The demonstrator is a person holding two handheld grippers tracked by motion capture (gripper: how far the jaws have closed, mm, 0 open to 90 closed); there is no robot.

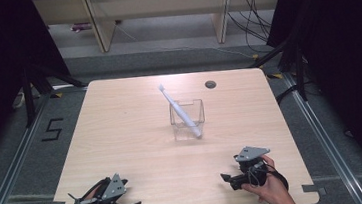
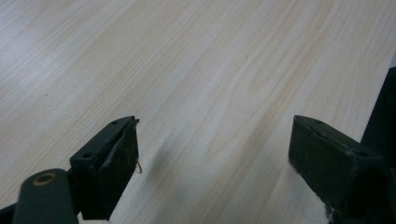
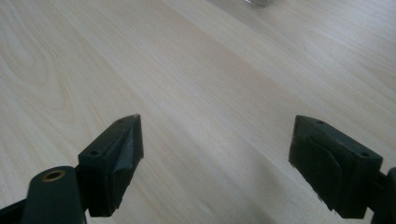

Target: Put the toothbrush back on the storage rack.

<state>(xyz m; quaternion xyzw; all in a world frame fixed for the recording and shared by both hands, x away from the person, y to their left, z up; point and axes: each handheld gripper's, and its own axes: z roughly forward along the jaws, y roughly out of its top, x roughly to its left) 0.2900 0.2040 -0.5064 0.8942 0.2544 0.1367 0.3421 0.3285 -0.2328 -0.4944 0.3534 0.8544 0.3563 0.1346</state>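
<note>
1. A person's two grippers rest at the near edge of the desk (image 1: 121, 133): the left gripper (image 1: 109, 199) by the near left corner, the right gripper (image 1: 243, 172) toward the near right corner. Both gripper views show the black jaws spread wide with nothing between them, only bare wood.

2. A white toothbrush (image 1: 180, 110) leans tilted in a clear square holder (image 1: 188, 120) just right of the desk's middle, its upper end slanting toward the far left and its lower end against the holder's near right side. Both grippers stand well apart from it.

3. The step in hand looks like the reach. The right gripper, nearer the holder, seems the better choice to go forward.

4. Come at the brush where it clears the rim, jaws either side of the shaft, and close squarely.

5. The holder is light and clear; a sideways pull could tip it. Lifting along the brush's own slant looks safest, with the left gripper free to steady the holder.
</note>
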